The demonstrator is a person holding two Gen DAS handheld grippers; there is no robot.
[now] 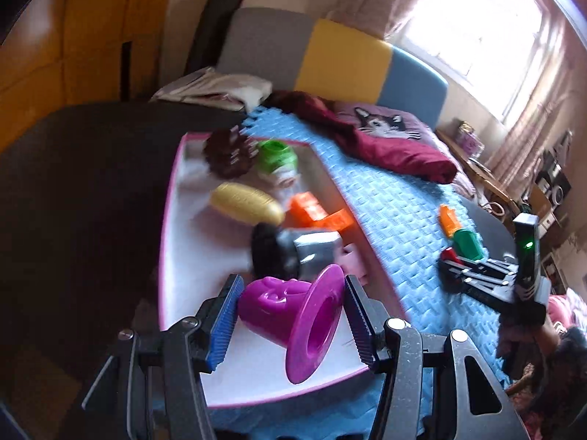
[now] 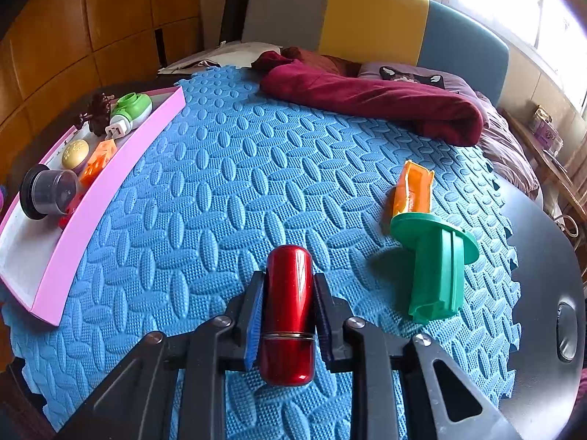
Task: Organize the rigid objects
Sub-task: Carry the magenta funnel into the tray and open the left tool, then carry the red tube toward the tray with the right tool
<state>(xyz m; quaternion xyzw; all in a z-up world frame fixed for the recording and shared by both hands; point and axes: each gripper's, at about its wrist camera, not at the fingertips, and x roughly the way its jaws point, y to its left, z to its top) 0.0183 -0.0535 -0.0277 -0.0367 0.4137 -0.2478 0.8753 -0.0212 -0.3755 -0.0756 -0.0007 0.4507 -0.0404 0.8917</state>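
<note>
Right gripper clamped on glossy red metal capsule, long axis along fingers; left gripper grips purple plastic flanged cup above pink-rimmed white tray, nearer left hand.

Between our right tongs we see a glossy red capsule, smooth like lacquered metal, over a blue foam mat embossed rough. Right of it lies a matt green plastic piece. Between our left tongs sits a shiny magenta plastic hat.
</note>
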